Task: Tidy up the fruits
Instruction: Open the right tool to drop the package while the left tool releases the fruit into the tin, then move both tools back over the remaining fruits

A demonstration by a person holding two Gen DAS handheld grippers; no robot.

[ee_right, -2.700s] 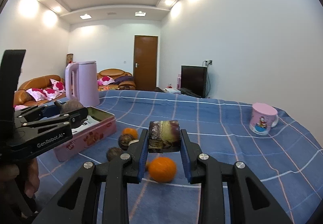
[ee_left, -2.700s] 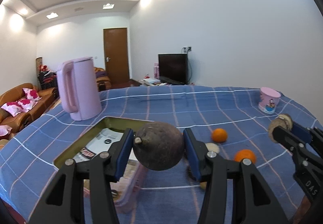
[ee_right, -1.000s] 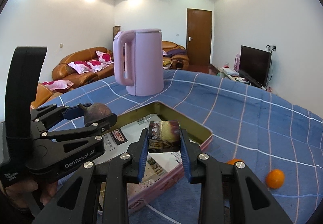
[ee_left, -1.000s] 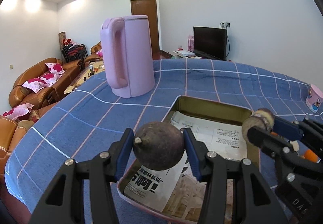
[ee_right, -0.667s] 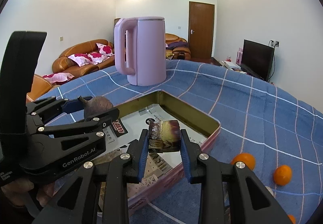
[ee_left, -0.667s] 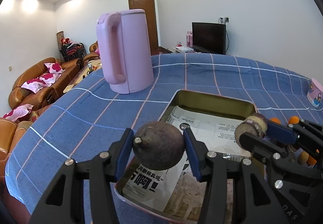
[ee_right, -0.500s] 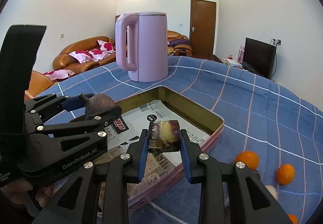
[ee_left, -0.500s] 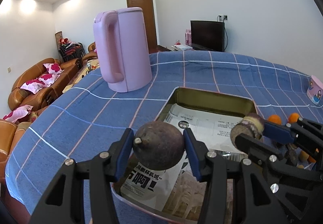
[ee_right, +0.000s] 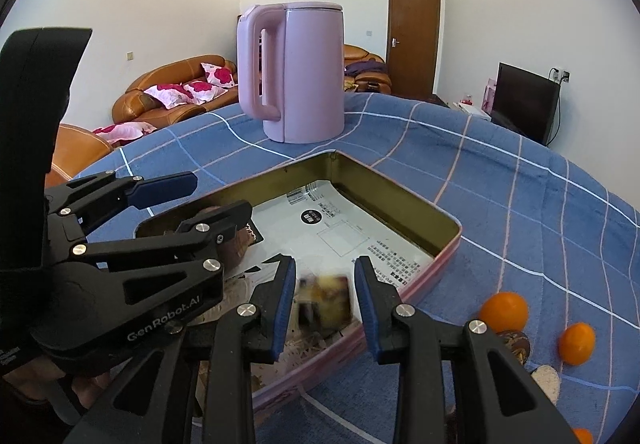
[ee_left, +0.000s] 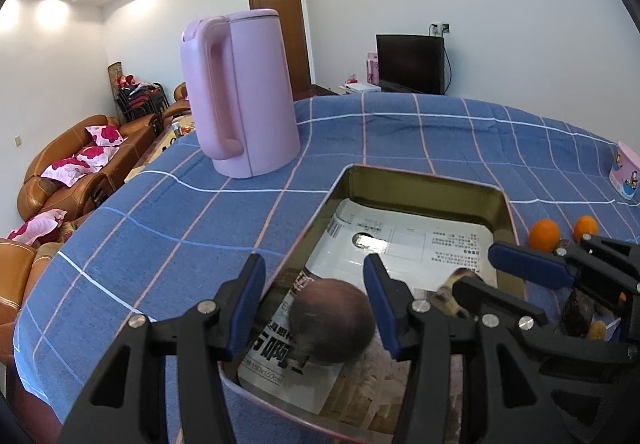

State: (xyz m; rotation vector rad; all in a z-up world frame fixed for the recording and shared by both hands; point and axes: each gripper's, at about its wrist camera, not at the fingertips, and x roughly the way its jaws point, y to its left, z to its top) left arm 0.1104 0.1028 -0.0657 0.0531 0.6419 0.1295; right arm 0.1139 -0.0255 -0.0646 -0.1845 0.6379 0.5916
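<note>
Blue-padded left gripper [ee_left: 316, 298] spread; round dark fruit [ee_left: 331, 320] loose below its pads, in tin [ee_left: 424, 186]; no long axis. Right gripper [ee_right: 325, 298] opening; blurred cut fruit piece [ee_right: 325, 302] between pads, over tin, orientation unclear. Beyond: two oranges [ee_right: 503, 311]; one pink kettle [ee_right: 294, 74].

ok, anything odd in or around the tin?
Nothing spilled or damaged. The one oddity is that the round fruit and the cut piece are blurred, apparently dropping into the tin. The left gripper is open and the right gripper jaws are opening. The oranges lie outside.
</note>
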